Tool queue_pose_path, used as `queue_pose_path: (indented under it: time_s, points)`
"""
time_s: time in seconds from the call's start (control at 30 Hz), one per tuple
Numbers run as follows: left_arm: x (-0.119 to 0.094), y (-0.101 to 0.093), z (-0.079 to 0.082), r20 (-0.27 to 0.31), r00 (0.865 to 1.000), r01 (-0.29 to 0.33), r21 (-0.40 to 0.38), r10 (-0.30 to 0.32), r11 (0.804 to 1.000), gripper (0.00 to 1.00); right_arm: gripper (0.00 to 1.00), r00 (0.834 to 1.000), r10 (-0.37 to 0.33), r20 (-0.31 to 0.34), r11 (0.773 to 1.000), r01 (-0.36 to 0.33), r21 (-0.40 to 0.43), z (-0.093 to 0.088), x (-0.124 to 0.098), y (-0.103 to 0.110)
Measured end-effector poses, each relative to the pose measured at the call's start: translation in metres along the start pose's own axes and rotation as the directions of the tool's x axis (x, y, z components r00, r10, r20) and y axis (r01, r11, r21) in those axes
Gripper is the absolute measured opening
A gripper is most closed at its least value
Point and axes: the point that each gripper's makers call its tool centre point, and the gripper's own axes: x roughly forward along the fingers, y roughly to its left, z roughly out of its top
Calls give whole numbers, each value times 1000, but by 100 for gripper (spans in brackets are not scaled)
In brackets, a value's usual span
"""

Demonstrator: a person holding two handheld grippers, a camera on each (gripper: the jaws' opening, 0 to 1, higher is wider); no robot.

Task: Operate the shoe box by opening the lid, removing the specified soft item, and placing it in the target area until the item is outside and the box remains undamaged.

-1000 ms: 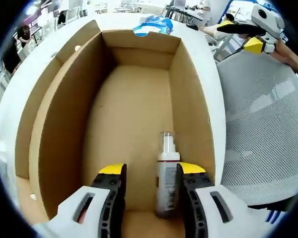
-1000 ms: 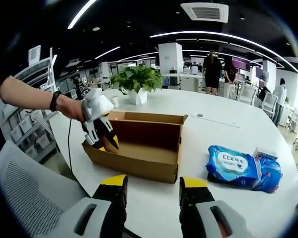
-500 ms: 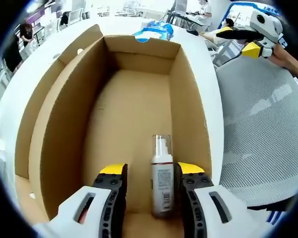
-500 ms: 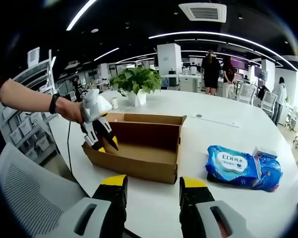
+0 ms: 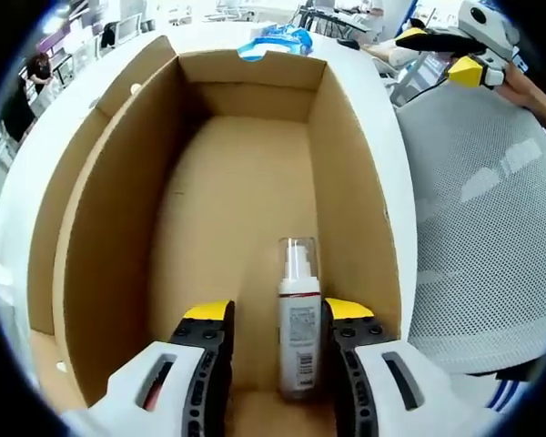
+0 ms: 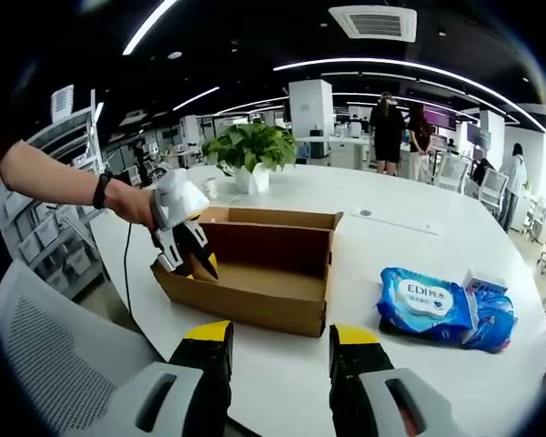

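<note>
An open cardboard shoe box [image 5: 118, 228] lies on the white table, its lid flap folded out to the left. Inside, at the near end, lies a small white pump bottle [image 5: 298, 319] with a clear cap. My left gripper [image 5: 278, 314] is open, one jaw on each side of the bottle, which lies closer to the right jaw. In the right gripper view, a person's hand holds the left gripper [image 6: 189, 253] dipped into the left end of the box [image 6: 255, 305]. My right gripper [image 6: 280, 341] hangs open and holds nothing, in front of the table edge.
A blue wipes pack [image 6: 437, 305] lies on the table to the right of the box and shows beyond the box's far end [image 5: 275, 41]. A potted plant [image 6: 250, 150] stands behind. A grey mesh chair [image 5: 491, 228] sits beside the box. People stand far back.
The left gripper has shifted slightly over the bottle, which now lies a little more centred between the jaws. The jaw gap is unchanged. The right gripper has stayed where it was.
</note>
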Motion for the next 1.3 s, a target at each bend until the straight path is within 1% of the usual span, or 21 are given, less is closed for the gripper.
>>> queue_pose_path:
  time_s: [0.03, 0.13, 0.3, 0.37, 0.4, 0.47, 0.67, 0.83, 0.93, 1.0, 1.17, 1.3]
  points:
    - [2, 1, -1, -12, 1000, -7, 9, 7, 1000, 38, 40, 1000, 1, 1, 1000, -1, 1, 0, 0, 0]
    - [5, 1, -1, -13, 1000, -15, 24, 16, 1000, 33, 40, 1000, 3, 1, 1000, -3, 3, 0, 0, 1]
    - [10, 4, -3, -28, 999, -35, 25, 36, 999, 26, 40, 1000, 8, 1, 1000, -8, 2, 0, 0, 3]
    - [11, 4, -5, -42, 998, -46, 47, 48, 998, 21, 40, 1000, 12, 1, 1000, -12, 1, 0, 1, 4]
    - [12, 3, -5, -43, 998, -48, 51, 50, 998, 20, 40, 1000, 15, 0, 1000, -15, -1, 0, 1, 5]
    - [14, 3, -5, -45, 997, -55, 57, 57, 997, 20, 40, 1000, 20, 1, 1000, -20, -4, 0, 2, 7]
    - [15, 7, -2, -25, 997, -76, 50, 77, 996, 20, 40, 1000, 25, 8, 1000, -25, -9, 3, 1, 8]
    - [15, 7, -2, -32, 996, -86, 58, 88, 995, 20, 40, 1000, 27, 15, 1000, -27, -8, 5, 1, 8]
    - [14, 8, 1, -17, 994, -104, 53, 105, 993, 20, 40, 999, 29, 21, 1000, -29, -4, 6, 1, 7]
    - [14, 11, 5, 10, 992, -129, 18, 129, 992, 20, 40, 999, 30, 23, 1000, -30, 1, 7, 1, 7]
    - [15, 7, 10, 25, 992, -125, 5, 125, 992, 20, 40, 999, 29, 28, 999, -30, 16, 8, 0, 6]
    - [15, 9, 13, 42, 991, -131, -5, 131, 991, 20, 40, 999, 30, 33, 999, -31, 27, 9, 0, 6]
